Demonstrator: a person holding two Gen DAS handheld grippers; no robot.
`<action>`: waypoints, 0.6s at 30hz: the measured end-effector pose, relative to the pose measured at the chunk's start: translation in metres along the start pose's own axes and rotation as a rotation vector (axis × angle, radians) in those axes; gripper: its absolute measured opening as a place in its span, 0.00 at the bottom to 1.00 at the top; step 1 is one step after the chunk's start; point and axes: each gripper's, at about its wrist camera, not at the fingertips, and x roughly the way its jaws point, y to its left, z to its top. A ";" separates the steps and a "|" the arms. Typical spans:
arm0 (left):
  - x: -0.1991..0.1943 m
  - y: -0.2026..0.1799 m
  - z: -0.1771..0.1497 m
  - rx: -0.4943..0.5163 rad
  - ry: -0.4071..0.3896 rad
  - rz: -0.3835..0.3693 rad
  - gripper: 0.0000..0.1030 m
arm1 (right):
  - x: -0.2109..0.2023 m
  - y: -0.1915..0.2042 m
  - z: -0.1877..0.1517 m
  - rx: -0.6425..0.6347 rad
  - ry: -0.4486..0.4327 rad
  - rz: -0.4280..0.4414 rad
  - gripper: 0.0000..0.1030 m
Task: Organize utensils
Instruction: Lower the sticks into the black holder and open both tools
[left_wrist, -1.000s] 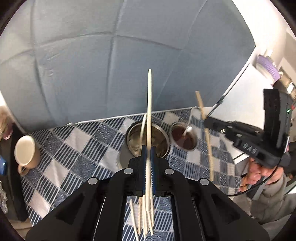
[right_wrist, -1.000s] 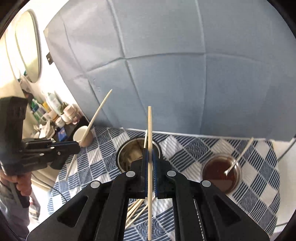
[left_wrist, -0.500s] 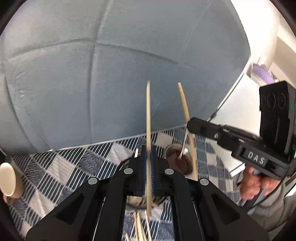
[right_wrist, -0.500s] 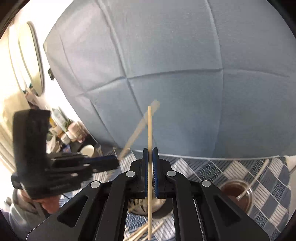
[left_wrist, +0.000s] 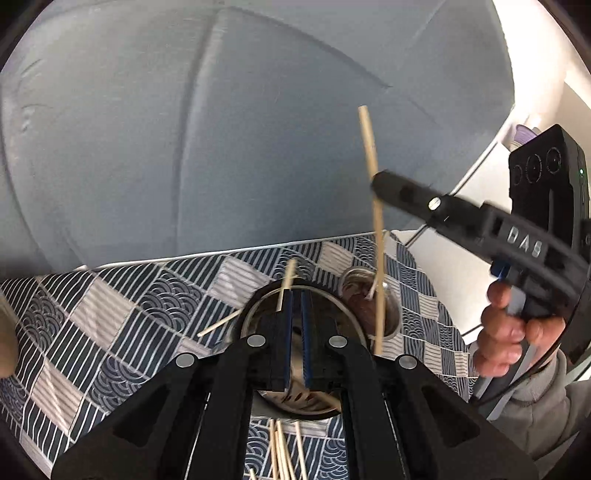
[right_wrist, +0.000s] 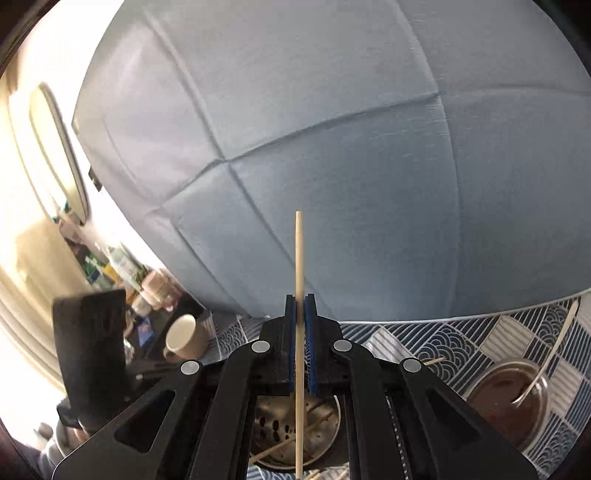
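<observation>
the right gripper (right_wrist: 300, 347) pinches a chopstick (right_wrist: 298, 280); left gripper (left_wrist: 294, 332), fingers narrow, empty; lower the chopstick upright into the metal holder (right_wrist: 295, 428).

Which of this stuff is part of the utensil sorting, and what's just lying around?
Job: chopstick in right gripper, metal cup, loose chopsticks on the cloth.
Lying about: mug, brown jar.

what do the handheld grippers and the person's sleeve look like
Both the left gripper and right gripper are matte black plastic with blue pads and silver pivot screws. The right one carries white DAS lettering and a black camera block. The sleeve is grey.
</observation>
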 end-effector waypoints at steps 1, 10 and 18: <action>-0.002 0.003 -0.001 -0.009 -0.002 0.002 0.05 | -0.001 0.001 0.002 0.003 -0.014 0.012 0.05; -0.014 0.014 -0.009 -0.030 -0.008 0.044 0.05 | -0.001 0.017 0.000 -0.086 -0.114 -0.033 0.05; -0.018 0.023 -0.015 -0.035 0.024 0.106 0.15 | 0.015 0.006 -0.032 -0.090 -0.008 -0.109 0.07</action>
